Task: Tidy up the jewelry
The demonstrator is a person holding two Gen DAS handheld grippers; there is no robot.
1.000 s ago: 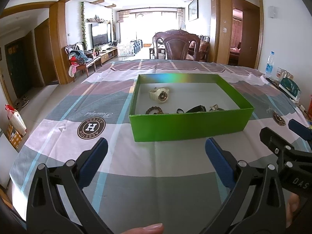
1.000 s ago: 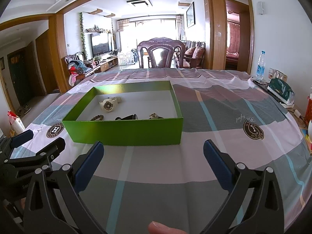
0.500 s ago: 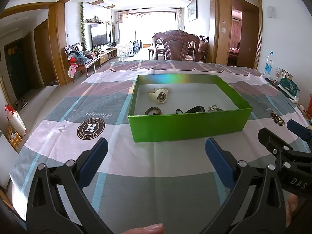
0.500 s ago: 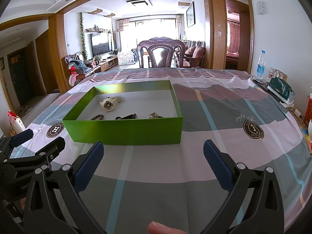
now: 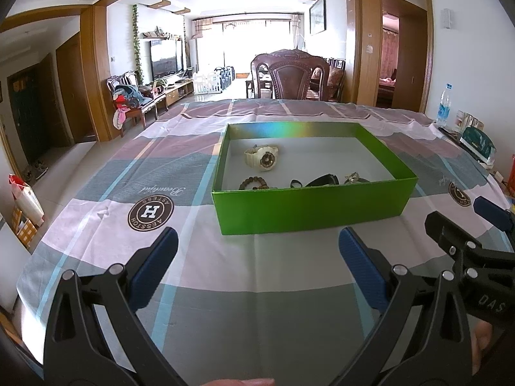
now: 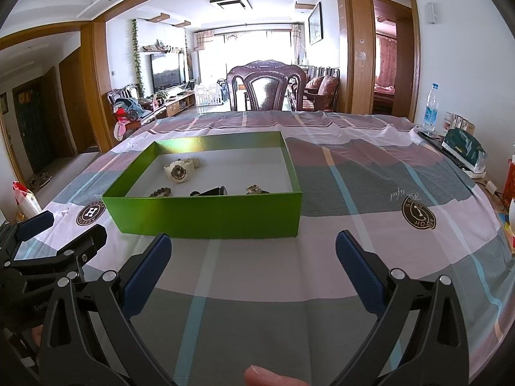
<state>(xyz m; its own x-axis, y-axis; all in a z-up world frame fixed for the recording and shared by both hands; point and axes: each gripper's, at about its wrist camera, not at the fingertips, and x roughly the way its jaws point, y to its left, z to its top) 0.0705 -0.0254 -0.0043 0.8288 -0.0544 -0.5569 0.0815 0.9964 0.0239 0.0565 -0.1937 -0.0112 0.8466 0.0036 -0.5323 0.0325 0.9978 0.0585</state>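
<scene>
We hold our left gripper and right gripper side by side above the tabletop with its plaid grey, pink and white cloth, both sets of jaws spread wide and holding nothing. Just ahead sits the shallow green cardboard box; inside lie a cream wristwatch, a brown beaded bracelet, a black band and a small metallic trinket.

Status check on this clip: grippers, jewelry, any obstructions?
Left gripper and right gripper open, empty, short of green box. White watch, bead bracelet, dark pieces inside. Nothing blocking.
</scene>
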